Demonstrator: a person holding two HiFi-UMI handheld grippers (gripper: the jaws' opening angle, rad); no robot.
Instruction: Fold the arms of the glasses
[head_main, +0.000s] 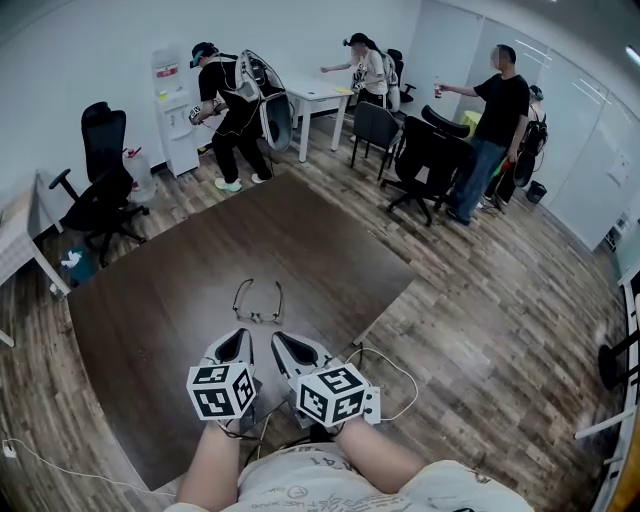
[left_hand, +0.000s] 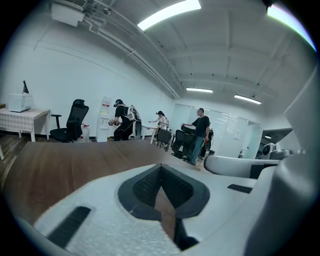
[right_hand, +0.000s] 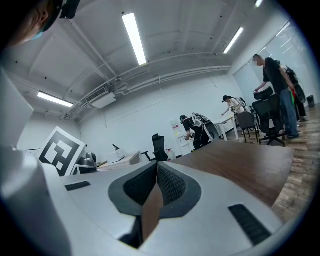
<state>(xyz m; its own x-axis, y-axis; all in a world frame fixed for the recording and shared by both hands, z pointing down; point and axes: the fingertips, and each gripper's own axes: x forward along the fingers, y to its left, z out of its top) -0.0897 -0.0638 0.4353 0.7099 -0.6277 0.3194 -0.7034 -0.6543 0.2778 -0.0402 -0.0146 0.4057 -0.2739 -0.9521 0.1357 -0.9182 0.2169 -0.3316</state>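
Both tools are pressed together and hold nothing: left tool and right tool sit side by side over the table's near edge. The glasses lie flat just ahead of them on the near part of the table, front toward the tools, arms spread and pointing at the far edge. My read: approach step, no contact yet. Suggest pinning the front at the bridge with one tool and nudging each arm inward near its tip with the other. Use low force, since a thin frame will likely skid on the smooth dark top. Room: plank floor, office chairs, people at the back, well apart.
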